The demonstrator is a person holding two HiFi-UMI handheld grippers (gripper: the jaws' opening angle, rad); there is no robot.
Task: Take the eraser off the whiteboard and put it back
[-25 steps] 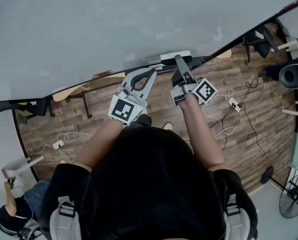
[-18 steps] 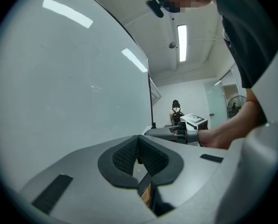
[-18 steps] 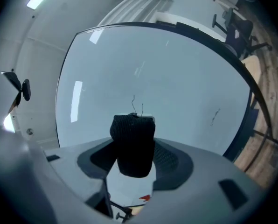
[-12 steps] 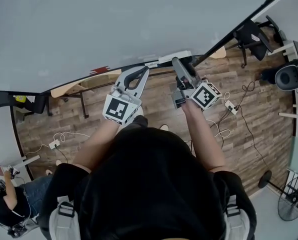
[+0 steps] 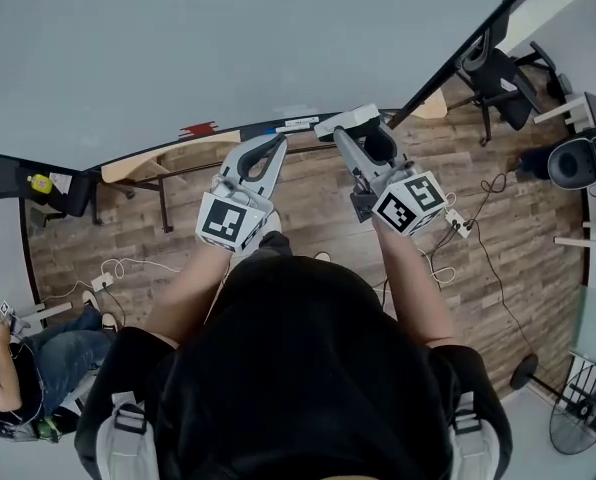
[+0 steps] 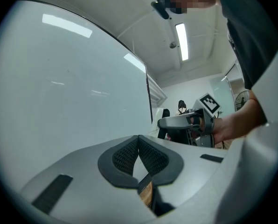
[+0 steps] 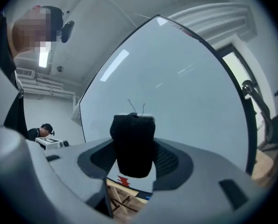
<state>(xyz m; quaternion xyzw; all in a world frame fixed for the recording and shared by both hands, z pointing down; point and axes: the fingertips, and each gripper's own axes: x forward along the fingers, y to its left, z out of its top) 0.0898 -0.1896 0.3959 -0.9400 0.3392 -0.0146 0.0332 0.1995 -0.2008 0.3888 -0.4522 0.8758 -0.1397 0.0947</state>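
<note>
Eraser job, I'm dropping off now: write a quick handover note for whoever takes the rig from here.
Right gripper: fingers closed on the eraser, held up in front of the whiteboard. Whether it touches the board cannot be told.
Left gripper: fingers together, nothing between them, level beside the right one.
Done: eraser is off the board and in the grip.
Left: set it back on the whiteboard, then open the fingers and withdraw.
</note>
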